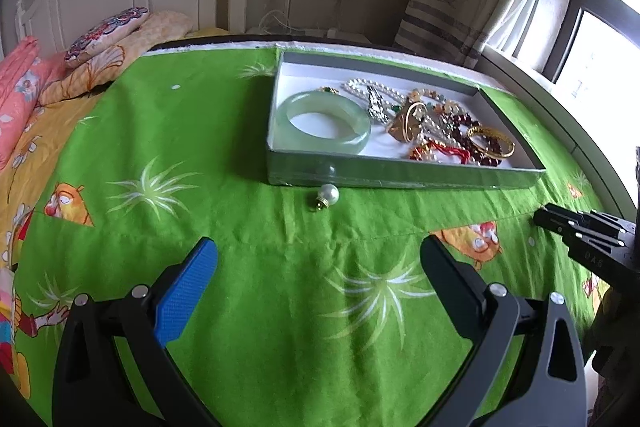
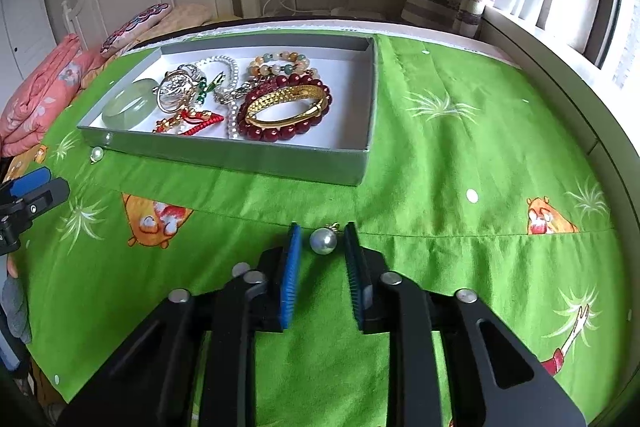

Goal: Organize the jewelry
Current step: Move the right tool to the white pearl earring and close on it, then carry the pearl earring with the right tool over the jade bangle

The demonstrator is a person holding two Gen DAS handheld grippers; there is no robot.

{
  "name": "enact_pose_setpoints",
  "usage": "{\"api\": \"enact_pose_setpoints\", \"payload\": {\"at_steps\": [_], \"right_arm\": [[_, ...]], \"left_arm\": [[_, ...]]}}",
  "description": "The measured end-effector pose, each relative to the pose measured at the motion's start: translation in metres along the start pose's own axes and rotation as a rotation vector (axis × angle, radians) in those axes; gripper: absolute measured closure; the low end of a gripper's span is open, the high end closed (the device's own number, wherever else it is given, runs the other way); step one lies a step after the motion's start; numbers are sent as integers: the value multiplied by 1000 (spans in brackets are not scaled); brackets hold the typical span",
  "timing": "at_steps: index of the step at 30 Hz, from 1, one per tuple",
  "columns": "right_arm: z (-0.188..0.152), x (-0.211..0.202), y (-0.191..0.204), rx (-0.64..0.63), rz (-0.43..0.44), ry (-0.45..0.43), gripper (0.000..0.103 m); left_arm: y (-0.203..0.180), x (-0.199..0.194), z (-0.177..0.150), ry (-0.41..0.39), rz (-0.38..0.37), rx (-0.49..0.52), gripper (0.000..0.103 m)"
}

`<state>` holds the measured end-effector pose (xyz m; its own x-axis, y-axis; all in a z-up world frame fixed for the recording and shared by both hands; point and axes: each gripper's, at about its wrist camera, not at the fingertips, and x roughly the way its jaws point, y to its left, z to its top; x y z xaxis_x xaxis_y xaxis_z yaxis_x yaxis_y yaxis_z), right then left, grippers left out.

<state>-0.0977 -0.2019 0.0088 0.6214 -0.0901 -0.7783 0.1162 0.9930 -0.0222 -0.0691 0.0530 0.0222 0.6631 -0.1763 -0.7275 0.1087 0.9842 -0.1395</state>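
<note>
Fingers (image 2: 294, 259) flanking pearl earring (image 2: 323, 241), box (image 2: 280, 157) beyond

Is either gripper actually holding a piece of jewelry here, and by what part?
Nothing is held. The right gripper brackets a pearl earring on the cloth with gaps on both sides; the left gripper is wide open and empty.

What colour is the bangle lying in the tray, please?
Pale translucent green bangle, clearest in the left wrist view.

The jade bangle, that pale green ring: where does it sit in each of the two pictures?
Left wrist view: jade bangle lies at the left end of the grey tray, large and centre frame.
Right wrist view: jade bangle lies in the tray's near-left corner, upper left.
Shared landmark: the gold bangle.
</note>
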Motion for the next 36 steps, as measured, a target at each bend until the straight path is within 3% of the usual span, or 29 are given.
{"api": "enact_pose_setpoints", "payload": {"at_steps": [6, 12, 18, 21, 36], "right_arm": [[-1, -5, -2, 1, 28, -21, 88], [-2, -9, -3, 8, 60, -41, 88], [-3, -11, -4, 11, 72, -54, 87], [-4, -13, -5, 14, 77, -64, 87], [-3, -19, -5, 15, 85, -85, 87]], "left_arm": [[-3, 9, 8, 42, -25, 22, 8], [-9, 33, 22, 84, 15, 52, 30], [-16, 43, 33, 75, 65, 100, 61], [-18, 40, 29, 67, 51, 132, 89], [-22, 18, 28, 8, 39, 154, 89]]}}
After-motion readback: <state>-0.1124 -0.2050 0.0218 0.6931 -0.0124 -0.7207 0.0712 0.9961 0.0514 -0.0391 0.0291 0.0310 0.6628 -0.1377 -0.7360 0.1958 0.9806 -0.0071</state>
